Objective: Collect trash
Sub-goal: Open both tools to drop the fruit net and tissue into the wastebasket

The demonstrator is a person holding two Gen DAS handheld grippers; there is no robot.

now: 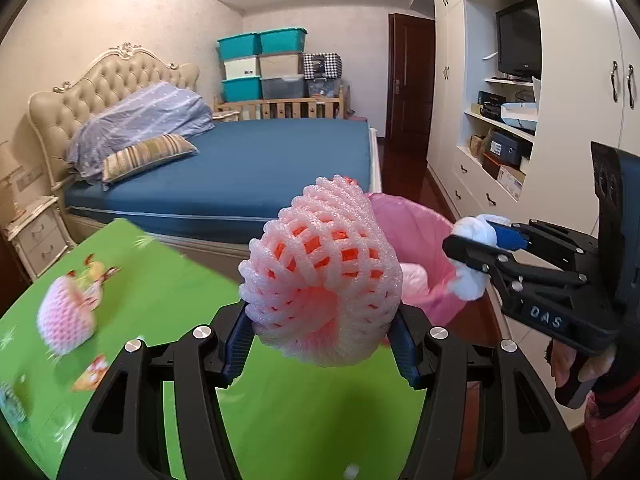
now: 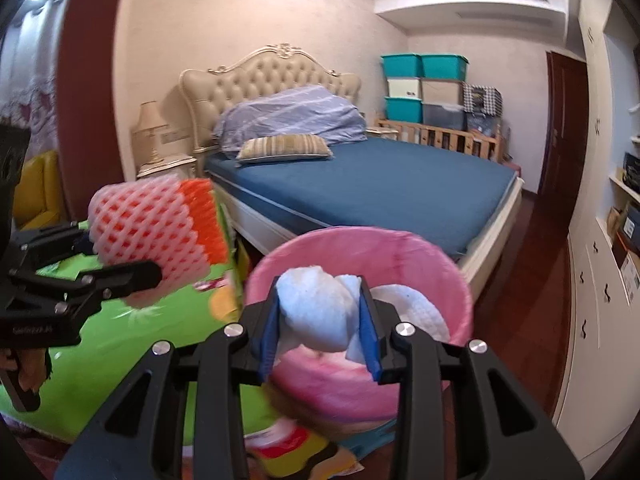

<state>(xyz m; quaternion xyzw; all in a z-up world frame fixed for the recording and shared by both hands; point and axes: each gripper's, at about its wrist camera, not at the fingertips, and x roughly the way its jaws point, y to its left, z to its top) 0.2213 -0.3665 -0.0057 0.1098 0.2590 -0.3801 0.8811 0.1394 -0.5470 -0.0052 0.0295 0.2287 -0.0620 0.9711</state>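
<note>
**Both grippers loaded, held at the bin**

I record my left gripper (image 1: 322, 344) clamped on a pink foam fruit net (image 1: 320, 272) with an orange inner layer, held in the air above the green mat (image 1: 160, 300) and just beside the pink-lined bin (image 1: 424, 248). My right gripper (image 2: 320, 320) is closed on a crumpled white tissue (image 2: 316, 316), positioned over the bin's opening; more white paper (image 2: 416, 308) lies inside the bin. A second pink foam net (image 1: 66, 320) rests on the mat, well apart from the bin, blurred. A blue-covered bed (image 1: 256, 168) stands behind.
</note>
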